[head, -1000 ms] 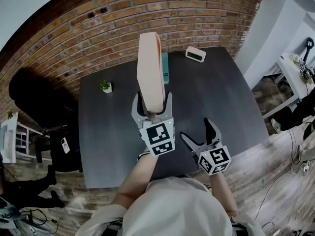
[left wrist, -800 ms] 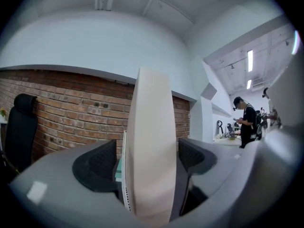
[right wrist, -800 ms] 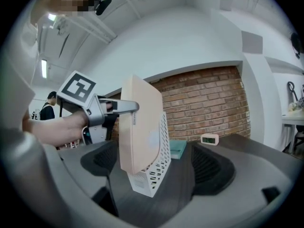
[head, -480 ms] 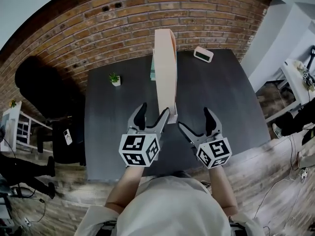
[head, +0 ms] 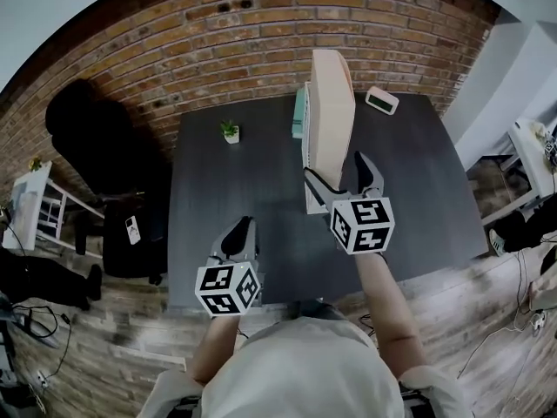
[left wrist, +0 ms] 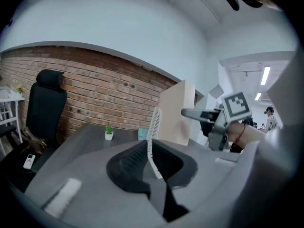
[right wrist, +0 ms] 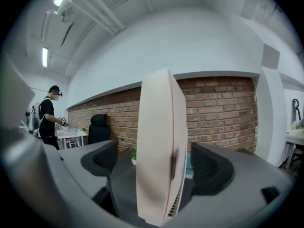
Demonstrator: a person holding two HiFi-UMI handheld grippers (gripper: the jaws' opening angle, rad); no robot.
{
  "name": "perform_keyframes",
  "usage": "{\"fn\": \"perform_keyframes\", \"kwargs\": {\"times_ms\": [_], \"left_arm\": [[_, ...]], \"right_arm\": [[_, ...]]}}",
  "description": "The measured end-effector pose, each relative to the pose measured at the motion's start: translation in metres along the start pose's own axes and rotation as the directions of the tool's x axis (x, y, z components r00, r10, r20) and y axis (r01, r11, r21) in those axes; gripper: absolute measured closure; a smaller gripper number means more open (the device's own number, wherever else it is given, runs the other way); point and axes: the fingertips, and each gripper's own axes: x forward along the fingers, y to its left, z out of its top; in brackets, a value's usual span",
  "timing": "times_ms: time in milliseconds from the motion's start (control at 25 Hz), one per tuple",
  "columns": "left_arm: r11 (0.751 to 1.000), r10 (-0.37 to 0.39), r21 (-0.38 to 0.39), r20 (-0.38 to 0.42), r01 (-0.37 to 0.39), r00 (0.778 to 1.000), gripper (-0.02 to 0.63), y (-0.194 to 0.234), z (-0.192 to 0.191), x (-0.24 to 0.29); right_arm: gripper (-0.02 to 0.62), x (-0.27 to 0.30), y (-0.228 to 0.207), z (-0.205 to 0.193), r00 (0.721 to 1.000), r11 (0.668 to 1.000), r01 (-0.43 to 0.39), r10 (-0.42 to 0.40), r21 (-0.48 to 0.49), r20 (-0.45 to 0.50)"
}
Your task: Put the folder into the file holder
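Head view: noted folder (head: 332,103) standing upright on edge at the far middle of the dark counter (head: 409,190), with white file holder (head: 306,151) just beside its left face; could not tell whether seated inside. Found right tool (head: 341,174) at the folder's near edge, jaws spread wide to either side of it. Found left tool (head: 237,233) at the counter's near left, well apart from the folder. Logged small potted plant (head: 231,131) far left, small white device (head: 382,100) far right. Left gripper view: read left tool (left wrist: 147,158) as drawn almost together, only a narrow slit, gripping nothing; sighted perforated file holder (left wrist: 153,122) beyond, folder (left wrist: 178,113) just behind it, right tool (left wrist: 190,113) further right. Right gripper view: read right tool (right wrist: 156,163) as wide open, folder (right wrist: 159,127) upright between the jaws with clear gaps on both sides; glimpsed perforated file holder (right wrist: 176,205) at the folder's lower right.
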Motion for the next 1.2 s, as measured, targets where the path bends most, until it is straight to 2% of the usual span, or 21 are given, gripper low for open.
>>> {"fn": "perform_keyframes", "kwargs": {"times_ms": [80, 240, 400, 520, 720, 880, 1080, 1200], "left_arm": [[1.0, 0.017, 0.007, -0.023, -0.017, 1.0, 0.582, 0.012, -0.013, -0.014], [1.0, 0.031, 0.001, -0.072, -0.031, 0.997, 0.584, 0.03, -0.036, -0.033], [1.0, 0.028, 0.001, -0.103, -0.028, 0.994, 0.595, 0.038, -0.05, -0.046], [1.0, 0.028, 0.002, -0.119, -0.028, 0.992, 0.595, 0.043, -0.056, -0.054], [0.999, 0.026, -0.018, -0.134, -0.028, 0.991, 0.595, 0.05, -0.064, -0.063], [1.0, 0.018, -0.023, -0.128, -0.022, 0.992, 0.595, 0.048, -0.063, -0.063], [1.0, 0.006, -0.014, -0.114, -0.007, 0.993, 0.595, 0.044, -0.057, -0.059], [1.0, 0.0, -0.013, -0.108, -0.002, 0.994, 0.595, 0.039, -0.054, -0.056]], "right_arm": [[0.133, 0.015, 0.0, 0.012, 0.999, 0.999, 0.04, -0.04, -0.009, -0.001], [0.135, 0.037, -0.005, 0.032, 0.993, 0.993, 0.116, -0.116, -0.011, 0.002], [0.14, 0.054, -0.013, 0.043, 0.981, 0.982, 0.187, -0.189, -0.032, -0.041], [0.21, 0.065, -0.024, 0.054, 0.967, 0.97, 0.241, -0.243, -0.033, -0.073], [0.261, 0.066, -0.035, 0.058, 0.94, 0.946, 0.322, -0.323, -0.03, -0.112], [0.299, 0.06, -0.046, 0.057, 0.932, 0.938, 0.345, -0.344, -0.013, -0.114], [0.33, 0.052, -0.051, 0.057, 0.939, 0.945, 0.328, -0.326, 0.006, -0.107], [0.336, 0.046, -0.048, 0.065, 0.945, 0.946, 0.323, -0.322, -0.002, -0.06]]}}
